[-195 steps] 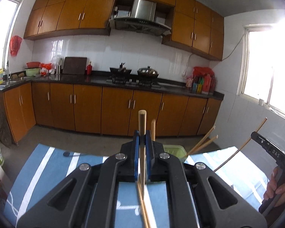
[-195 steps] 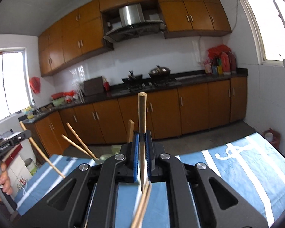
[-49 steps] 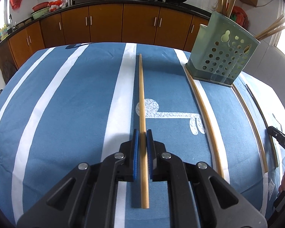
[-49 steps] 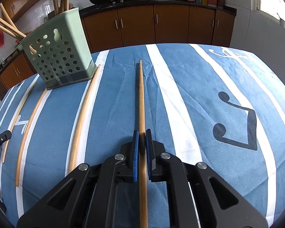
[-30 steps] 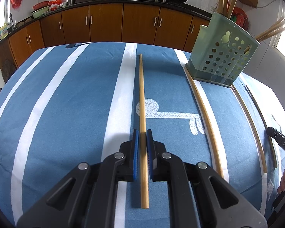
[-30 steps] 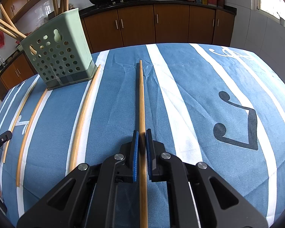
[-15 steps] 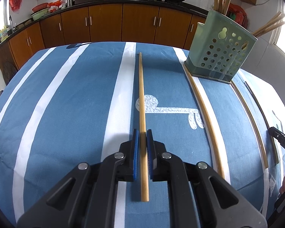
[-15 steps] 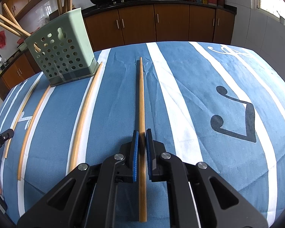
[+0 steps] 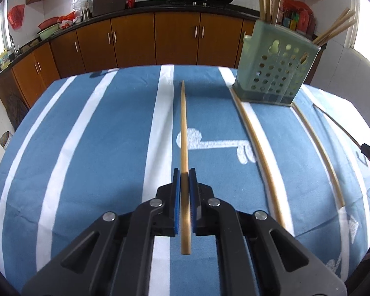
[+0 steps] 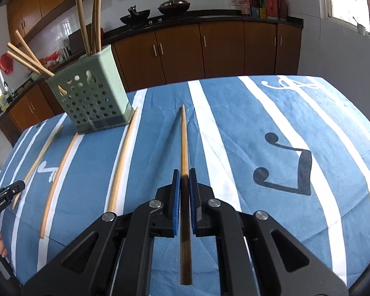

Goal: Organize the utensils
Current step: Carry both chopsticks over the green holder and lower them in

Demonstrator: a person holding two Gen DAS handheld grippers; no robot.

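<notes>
Both chopsticks have just come up off the blue striped cloth (image 9: 106, 148) on the bench. The left gripper (image 9: 184, 180) has its jaws clamped on one chopstick (image 9: 183, 128) at frame centre, tip raised; the right gripper (image 10: 184, 180) grips another chopstick (image 10: 184, 143) the same way. That suggests the carry to the green holder (image 10: 96, 98) comes next: it stands upper left in the right view, upper right in the left. Three loose chopsticks (image 10: 122, 162) lie beside it. The only writing sits on the gripper body at the lower left edge, too small to read surely.
</notes>
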